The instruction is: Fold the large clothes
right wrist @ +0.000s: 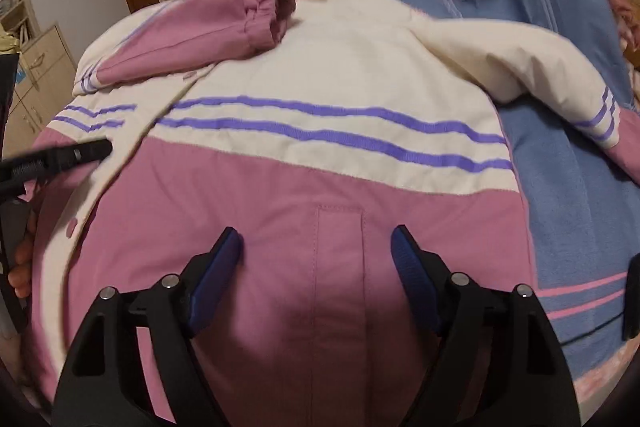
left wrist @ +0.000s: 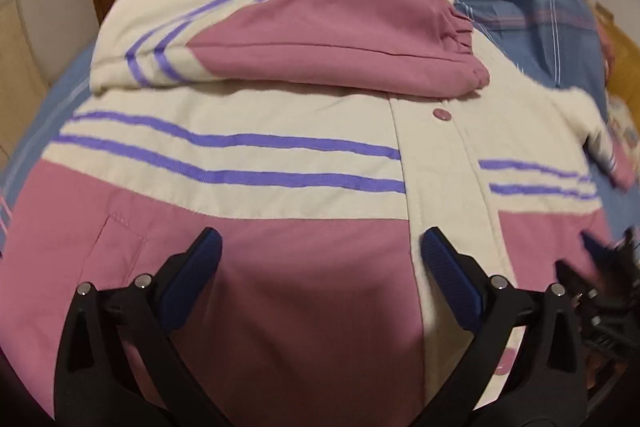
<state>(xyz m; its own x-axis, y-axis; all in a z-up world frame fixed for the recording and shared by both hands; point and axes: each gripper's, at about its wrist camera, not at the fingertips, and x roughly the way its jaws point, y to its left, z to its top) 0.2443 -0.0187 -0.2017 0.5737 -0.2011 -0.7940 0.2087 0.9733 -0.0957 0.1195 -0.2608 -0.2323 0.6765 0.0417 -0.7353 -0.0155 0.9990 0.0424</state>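
Jacket lies front-up on the bed, one sleeve folded across the chest. Left gripper and right gripper hover wide open, holding nothing. Other sleeve sprawls aside: grasp near its cuff, lay flat across.
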